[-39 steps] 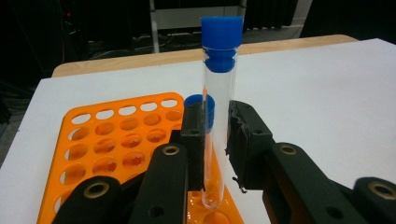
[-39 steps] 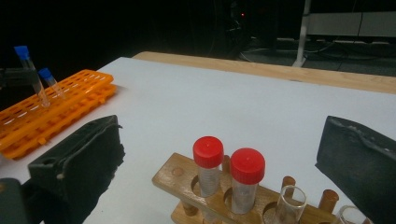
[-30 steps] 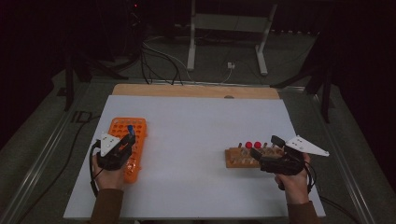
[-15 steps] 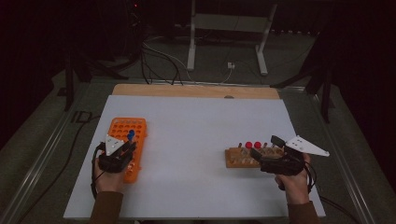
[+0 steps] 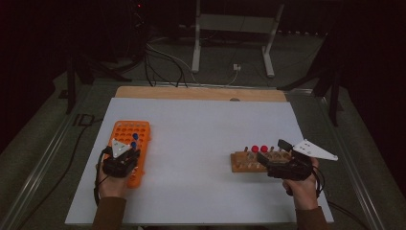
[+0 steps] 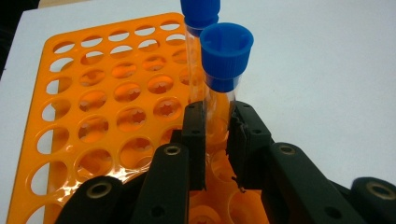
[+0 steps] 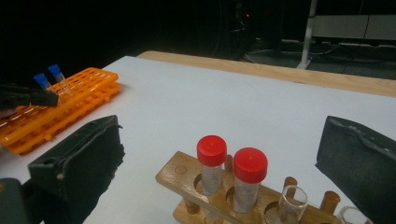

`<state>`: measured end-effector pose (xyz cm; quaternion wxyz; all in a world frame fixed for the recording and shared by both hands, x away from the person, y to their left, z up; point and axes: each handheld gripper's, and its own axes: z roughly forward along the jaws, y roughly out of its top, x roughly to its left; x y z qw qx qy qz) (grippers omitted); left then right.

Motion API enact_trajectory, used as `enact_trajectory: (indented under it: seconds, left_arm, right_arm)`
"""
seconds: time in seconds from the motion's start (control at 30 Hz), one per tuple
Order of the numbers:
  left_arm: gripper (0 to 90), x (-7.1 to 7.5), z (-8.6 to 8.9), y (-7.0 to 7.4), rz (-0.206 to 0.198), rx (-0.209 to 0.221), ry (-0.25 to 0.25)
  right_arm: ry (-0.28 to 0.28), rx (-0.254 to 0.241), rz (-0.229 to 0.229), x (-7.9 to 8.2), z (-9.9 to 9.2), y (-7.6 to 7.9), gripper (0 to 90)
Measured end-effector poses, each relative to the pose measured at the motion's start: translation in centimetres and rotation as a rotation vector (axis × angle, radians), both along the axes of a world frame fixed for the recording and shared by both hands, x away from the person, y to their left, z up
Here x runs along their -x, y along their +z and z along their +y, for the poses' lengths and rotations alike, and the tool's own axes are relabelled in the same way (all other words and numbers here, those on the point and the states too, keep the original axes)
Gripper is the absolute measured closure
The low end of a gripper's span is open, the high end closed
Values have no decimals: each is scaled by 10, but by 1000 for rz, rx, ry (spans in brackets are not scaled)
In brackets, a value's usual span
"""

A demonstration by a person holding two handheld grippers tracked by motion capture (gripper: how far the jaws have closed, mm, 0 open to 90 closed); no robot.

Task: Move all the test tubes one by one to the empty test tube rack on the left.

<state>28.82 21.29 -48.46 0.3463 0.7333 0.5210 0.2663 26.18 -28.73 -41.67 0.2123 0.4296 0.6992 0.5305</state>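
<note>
An orange tube rack lies at the table's left. Two blue-capped tubes stand in it. My left gripper is shut on the nearer blue-capped tube, its pads pressing the glass below the cap. The second blue-capped tube stands just behind. At the right sits a wooden rack holding two red-capped tubes and an empty glass tube. My right gripper is open, one jaw on each side of the wooden rack, touching nothing.
The white tabletop ends in a wooden strip at the far edge. Cables and a metal stand's legs lie on the dark floor beyond. In the right gripper view, the orange rack is far off at the left.
The left gripper has shifted only slightly over the orange rack, still shut on the same tube. The right gripper has stayed where it was.
</note>
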Motion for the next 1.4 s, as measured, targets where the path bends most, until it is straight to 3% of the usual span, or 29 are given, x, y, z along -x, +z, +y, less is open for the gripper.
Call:
enact_trajectory:
  seconds: [0.17, 0.3, 0.4, 0.5, 0.6, 0.73, 0.9, 1.03, 1.13, 1.23, 1.4]
  left_arm:
    - [761, 2, 1, -1, -13, 13, 3]
    - [667, 6, 4, 2, -35, 64, 0]
    - [600, 12, 8, 8, -76, 95, -7]
    - [537, 19, 15, 14, -118, 156, -14]
    - [478, 28, 19, 21, -175, 193, -47]
    - [334, 34, 21, 30, -228, 225, -62]
    - [150, 33, 18, 33, -238, 285, -72]
    - [11, 33, 13, 36, -246, 266, -66]
    - [4, 35, 11, 39, -262, 259, -60]
    - [4, 36, 10, 40, -283, 249, -51]
    - [4, 38, 8, 42, -304, 249, -46]
  right_arm:
    - [-4, 3, -2, 0, -2, 1, 0]
    - [-11, 4, -4, 0, -5, 1, 0]
    - [-19, 7, -3, -1, -8, 1, 0]
    - [-27, 3, 3, -1, -11, 1, 0]
    - [-45, 15, 6, -2, -15, 1, 0]
    - [-66, 22, 11, -2, -21, 3, 34]
    - [-66, 33, 10, -3, -27, 4, 66]
    - [-91, 54, 22, -5, -32, 1, 183]
    - [-104, 91, 20, -5, -36, -4, 389]
    - [-123, 123, 29, -5, -40, -8, 475]
    - [-146, 130, 61, -9, -46, -17, 580]
